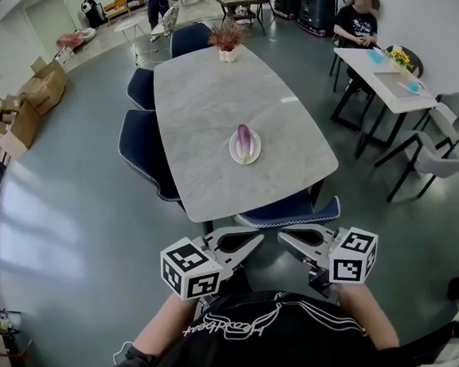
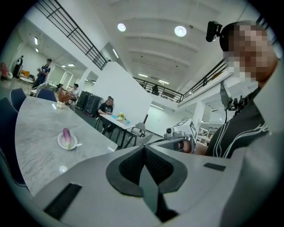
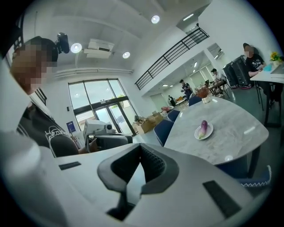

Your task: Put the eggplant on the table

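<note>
One eggplant [image 1: 243, 140] lies on one white plate [image 1: 234, 150], which sits on the grey marble worktop [image 1: 204, 109] slightly toward the near end and right of the middle line. The plate is the only dish there, and a single potted plant [image 1: 227, 39] stands at the far end. Four dark blue chairs [image 1: 143, 148] are drawn up to the worktop: two along its left side, one at the far end and one at the near end. There are two grippers, both held close to the person's chest and well apart from the worktop. The left gripper [image 1: 254, 240] and the right gripper [image 1: 285, 240] point their tips toward each other, and each carries one marker cube [image 1: 190, 267]. Each gripper's own view shows its fingers pressed together with nothing between them. Only the head view shows the whole layout, including a second white table [image 1: 379, 70] on the right with a seated person [image 1: 357, 20] and cardboard boxes [image 1: 40, 89] on the left. The left gripper view places the eggplant [image 2: 66, 136] at its left and takes in the right gripper's cube and the ceiling lamps. The right gripper view places the eggplant [image 3: 203, 127] at its right and alone shows tall glass doors [image 3: 100, 106].
</note>
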{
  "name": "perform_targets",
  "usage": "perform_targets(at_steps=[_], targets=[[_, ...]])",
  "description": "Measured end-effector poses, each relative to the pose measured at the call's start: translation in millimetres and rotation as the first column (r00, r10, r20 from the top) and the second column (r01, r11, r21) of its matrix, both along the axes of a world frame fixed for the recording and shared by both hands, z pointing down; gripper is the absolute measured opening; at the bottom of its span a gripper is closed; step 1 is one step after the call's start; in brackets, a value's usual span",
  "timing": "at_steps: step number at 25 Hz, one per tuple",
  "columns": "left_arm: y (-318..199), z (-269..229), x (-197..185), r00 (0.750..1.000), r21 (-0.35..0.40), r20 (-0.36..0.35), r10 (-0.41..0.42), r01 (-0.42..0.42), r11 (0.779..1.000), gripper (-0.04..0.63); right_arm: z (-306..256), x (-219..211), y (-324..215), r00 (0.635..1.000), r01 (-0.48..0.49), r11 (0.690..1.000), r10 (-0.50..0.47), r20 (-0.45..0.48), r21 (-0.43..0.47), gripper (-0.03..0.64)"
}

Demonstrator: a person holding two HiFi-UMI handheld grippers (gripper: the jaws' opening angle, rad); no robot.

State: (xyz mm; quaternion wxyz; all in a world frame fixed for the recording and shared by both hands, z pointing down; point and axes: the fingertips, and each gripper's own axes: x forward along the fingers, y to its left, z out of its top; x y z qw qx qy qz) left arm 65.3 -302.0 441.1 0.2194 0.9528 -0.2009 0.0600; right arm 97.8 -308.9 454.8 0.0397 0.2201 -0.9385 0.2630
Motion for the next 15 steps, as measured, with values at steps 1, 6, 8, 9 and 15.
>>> perform_targets(at_steps=[1,6,8,9,15], targets=[[6.1,-2.9,0.9,1.0,0.005,-0.005,0.0,0.0,1.0,0.008,-2.2,2.2,5.1,1.0,-0.002,1.0,0.002,0.001,0.008,0.006],[31.0,-14.7,3.2,1.0,0.035,-0.014,-0.012,0.013,0.999,0.008,-12.9,11.8,24.7,0.999,-0.02,0.999,0.019,0.028,0.039,0.006],[36.3,-19.4,4.5,1.0,0.064,-0.004,-0.017,0.017,0.998,0.008,-15.8,14.3,27.6,0.999,-0.024,0.999,0.022,0.036,0.048,0.006],[38.9,-20.8,5.2,1.0,0.072,0.0,-0.017,0.017,0.997,0.008,-16.2,15.6,29.1,0.999,-0.026,0.999,0.024,0.042,0.046,0.006],[44.7,-31.8,4.7,1.0,0.085,-0.013,-0.017,0.018,0.996,0.008,-27.4,15.1,34.8,0.998,-0.029,0.998,0.026,0.064,0.047,0.006]])
